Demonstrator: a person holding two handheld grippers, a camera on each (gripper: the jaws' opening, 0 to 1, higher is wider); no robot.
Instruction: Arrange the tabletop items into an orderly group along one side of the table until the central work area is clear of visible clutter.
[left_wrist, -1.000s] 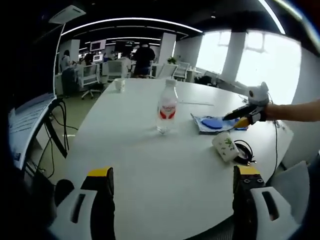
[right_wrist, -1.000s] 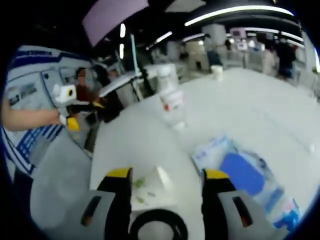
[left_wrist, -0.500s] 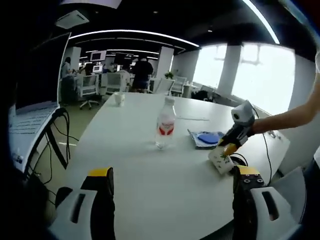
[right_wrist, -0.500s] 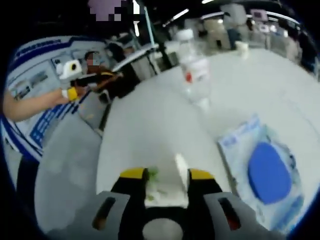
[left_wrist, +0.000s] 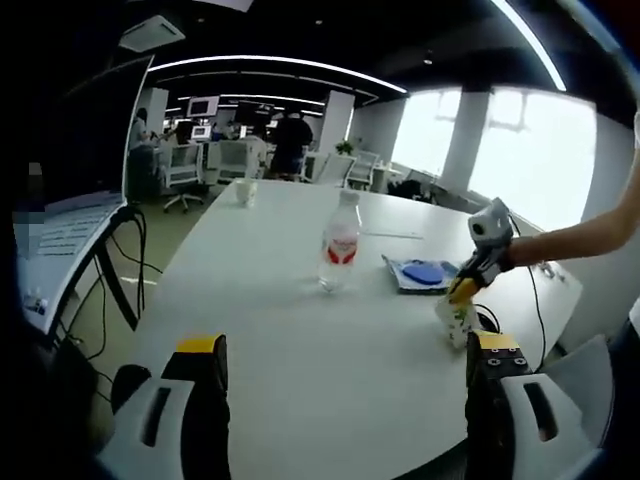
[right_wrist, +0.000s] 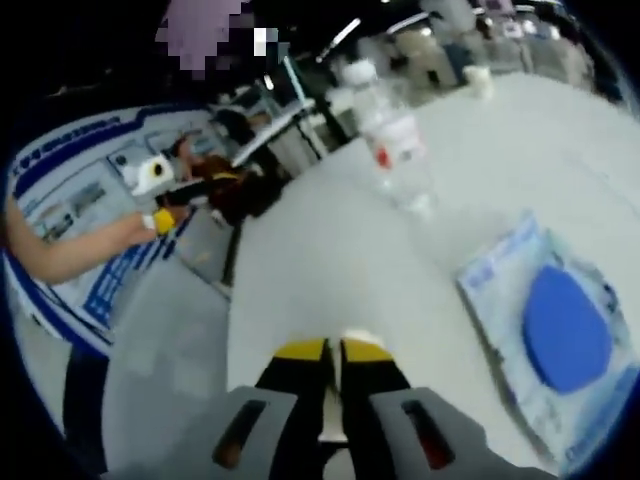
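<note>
At right of the left gripper view: right gripper (left_wrist: 459, 293), jaws pinching the paper cup (left_wrist: 455, 320) on the white bench (left_wrist: 300, 340).
Paper cup: beside a black cable coil (left_wrist: 487, 318).
Frame centre: water bottle (left_wrist: 339, 245) upright; blue-lidded packet (left_wrist: 420, 273) to its right.
Left gripper (left_wrist: 345, 345): jaws spread wide, holding nothing.
Right gripper view, lower centre: jaws nearly together on a white sliver of the cup.

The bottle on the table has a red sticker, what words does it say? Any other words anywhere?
Water bottle: red label, words too blurred to read.
Blue-and-white packet: print too small to read.
Paper cup in the right tool: green leaf pattern, no words readable.
</note>
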